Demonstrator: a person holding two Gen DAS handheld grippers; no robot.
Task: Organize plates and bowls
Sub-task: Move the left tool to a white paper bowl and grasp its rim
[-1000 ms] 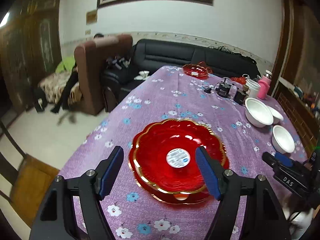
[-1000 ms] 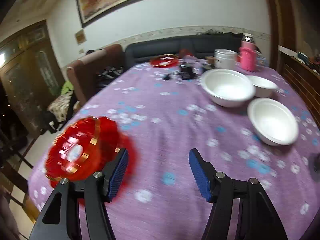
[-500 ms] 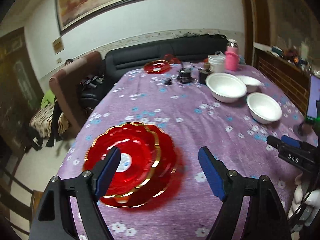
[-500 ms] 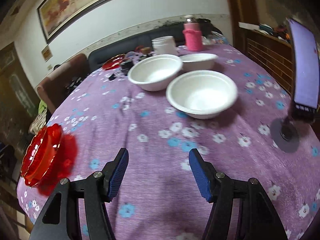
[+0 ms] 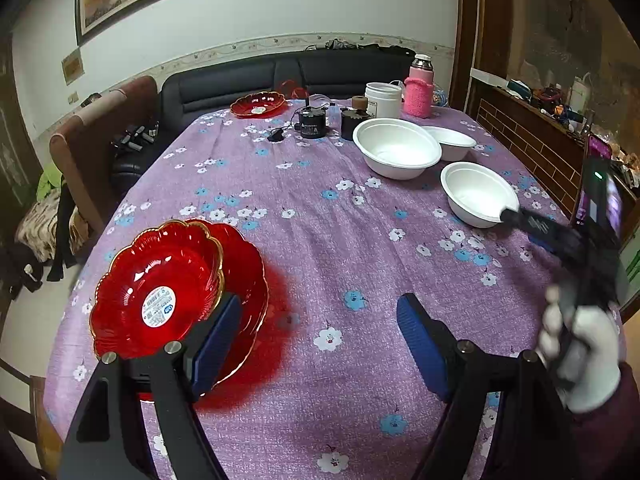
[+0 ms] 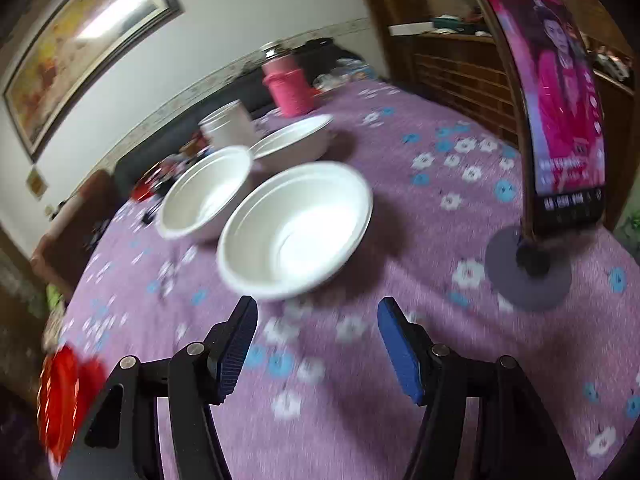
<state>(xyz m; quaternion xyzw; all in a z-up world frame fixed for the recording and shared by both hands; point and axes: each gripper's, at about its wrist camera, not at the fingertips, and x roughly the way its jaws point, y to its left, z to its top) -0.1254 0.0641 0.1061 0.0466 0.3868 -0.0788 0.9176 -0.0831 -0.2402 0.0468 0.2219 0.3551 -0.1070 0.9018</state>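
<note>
Two red scalloped plates [image 5: 160, 292] lie stacked near the table's left edge, the smaller one on top. My left gripper [image 5: 318, 304] is open over bare cloth just right of them, and its left finger overlaps their rim in the view. Three white bowls stand at the right: a large one [image 5: 396, 152], a shallow one [image 5: 452, 142] and a near one [image 5: 478, 196]. My right gripper [image 6: 318, 312] is open and empty, a short way in front of the near bowl [image 6: 296, 228]. A third red plate [image 5: 260, 104] sits at the far end.
A phone on a round stand [image 6: 560, 120] is upright at the right of the bowls. A pink flask [image 5: 418, 88], a white jar [image 5: 382, 98] and small black devices [image 5: 310, 122] crowd the far end. A gloved hand [image 5: 580, 344] holds the right gripper. The purple flowered cloth [image 5: 320, 208] covers the table.
Both views have swung right. My left gripper has left the red plates, which now lie to its left. My right gripper has come close to the near white bowl and rolled.
</note>
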